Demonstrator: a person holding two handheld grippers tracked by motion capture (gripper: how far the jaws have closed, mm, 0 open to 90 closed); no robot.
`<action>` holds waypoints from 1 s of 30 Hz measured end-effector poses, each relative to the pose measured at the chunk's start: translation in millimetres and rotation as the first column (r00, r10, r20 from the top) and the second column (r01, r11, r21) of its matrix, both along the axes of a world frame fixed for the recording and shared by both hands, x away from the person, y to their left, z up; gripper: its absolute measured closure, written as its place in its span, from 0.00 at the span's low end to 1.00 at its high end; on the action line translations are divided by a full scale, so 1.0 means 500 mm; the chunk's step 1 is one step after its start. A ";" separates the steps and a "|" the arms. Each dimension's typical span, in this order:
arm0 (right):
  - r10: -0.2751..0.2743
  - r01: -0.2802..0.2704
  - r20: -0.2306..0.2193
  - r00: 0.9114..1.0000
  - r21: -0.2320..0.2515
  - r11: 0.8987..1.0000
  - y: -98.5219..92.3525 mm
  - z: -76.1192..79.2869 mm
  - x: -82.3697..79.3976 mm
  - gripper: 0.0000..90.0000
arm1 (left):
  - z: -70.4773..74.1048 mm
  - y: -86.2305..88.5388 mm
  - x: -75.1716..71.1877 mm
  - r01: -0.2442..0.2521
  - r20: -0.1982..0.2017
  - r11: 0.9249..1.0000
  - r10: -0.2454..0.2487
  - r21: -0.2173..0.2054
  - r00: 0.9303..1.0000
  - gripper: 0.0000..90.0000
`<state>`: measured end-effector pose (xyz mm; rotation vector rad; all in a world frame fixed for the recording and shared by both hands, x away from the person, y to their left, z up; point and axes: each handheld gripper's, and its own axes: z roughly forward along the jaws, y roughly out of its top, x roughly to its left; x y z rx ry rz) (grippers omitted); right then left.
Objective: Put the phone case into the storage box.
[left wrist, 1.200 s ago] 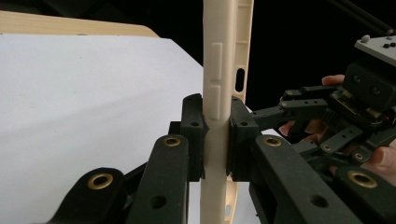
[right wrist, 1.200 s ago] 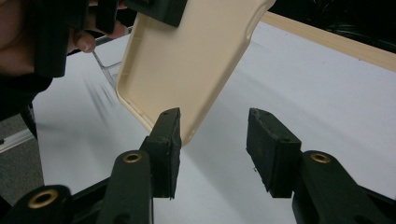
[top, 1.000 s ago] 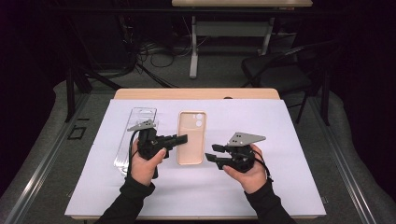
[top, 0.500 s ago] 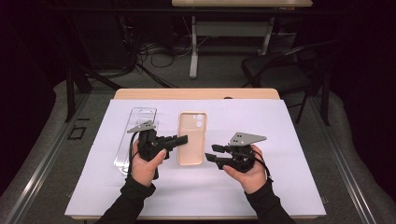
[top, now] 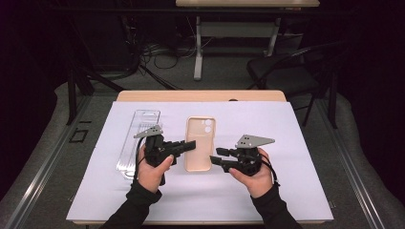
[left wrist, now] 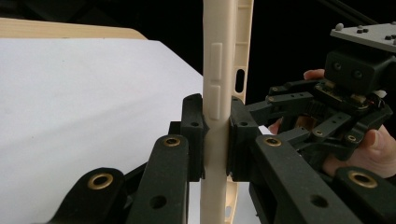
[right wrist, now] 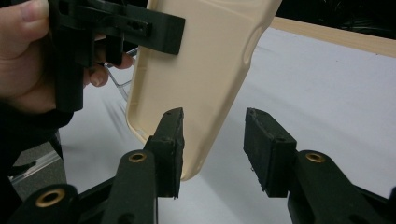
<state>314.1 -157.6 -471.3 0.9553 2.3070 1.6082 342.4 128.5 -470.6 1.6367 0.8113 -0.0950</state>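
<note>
A beige phone case (top: 199,143) is in the middle of the white sheet, its inside facing up. My left gripper (top: 190,145) is shut on the case's left long edge; in the left gripper view both pads clamp the thin side wall (left wrist: 215,135). My right gripper (top: 216,156) stands at the case's near right corner. In the right gripper view the case (right wrist: 196,60) hangs tilted above the sheet. Its lower corner lies between the jaws of my right gripper (right wrist: 214,116), close by the left pad and well apart from the right pad.
A clear plastic package (top: 136,138) lies on the sheet to the left of my left hand. The white sheet (top: 296,191) covers most of the wooden table (top: 200,95). Chairs and table legs stand in the dark beyond the far edge.
</note>
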 end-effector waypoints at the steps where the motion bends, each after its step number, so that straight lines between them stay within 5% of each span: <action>1: 0.001 -0.001 -0.003 1.000 0.006 1.000 -0.001 0.000 0.001 0.64 | -0.001 -0.002 -0.001 0.002 -0.001 1.000 -0.002 -0.001 1.000 0.90; 30: -0.001 0.021 -0.131 0.991 0.150 0.988 -0.025 -0.017 0.016 0.76 | -0.020 -0.032 -0.014 0.050 0.012 0.999 -0.049 -0.018 0.999 0.90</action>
